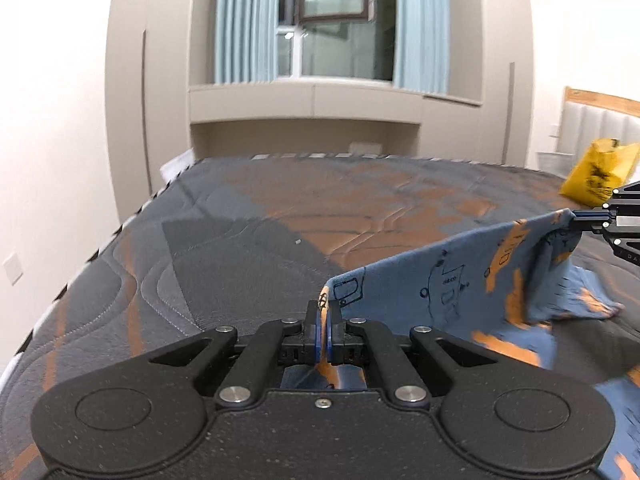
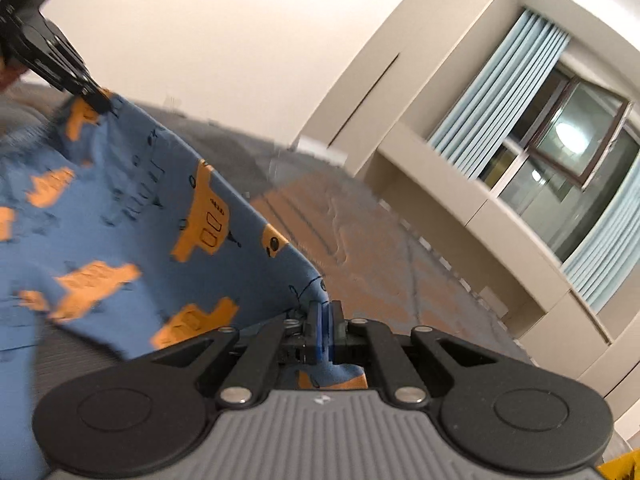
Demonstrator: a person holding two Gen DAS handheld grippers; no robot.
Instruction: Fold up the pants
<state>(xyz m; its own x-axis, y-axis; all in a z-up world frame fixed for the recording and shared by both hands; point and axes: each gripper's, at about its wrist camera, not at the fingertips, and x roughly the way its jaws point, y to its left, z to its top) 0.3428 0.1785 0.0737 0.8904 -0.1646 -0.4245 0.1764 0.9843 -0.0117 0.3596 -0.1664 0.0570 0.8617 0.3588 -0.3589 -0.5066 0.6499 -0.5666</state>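
**Over the mattress, both grippers pinch the pants**

Between the two fingers of the left gripper [image 1: 324, 322] a fold of the pants [image 1: 460, 276] is clamped; the jaws are closed on the cloth, with only the fabric between the blue pads. From this point the edge of the cloth runs tight toward the right gripper [image 1: 576, 216], which is seen at the right border of the left wrist view and pinches the other corner of the same edge.

From the right wrist camera the picture is the same from the other side. The right gripper [image 2: 325, 322] has its jaws closed on the pants [image 2: 120, 216], and the left gripper [image 2: 98, 100] holds the far corner at the upper left of that view. The pants are blue with orange vehicle prints and thin dark drawings.

The held edge is lifted above the mattress [image 1: 224, 248], and the cloth hangs down from it like a sheet. The lower part of the pants lies on the mattress, on the side of the right gripper. The mattress is grey with orange patches and a quilted pattern.

Beyond the far edge of the mattress is a beige cabinet wall with a window [image 1: 332, 20] and light blue curtains [image 1: 244, 24]. A yellow bag [image 1: 596, 176] sits at the right far corner of the mattress, near a padded headboard [image 1: 600, 124].
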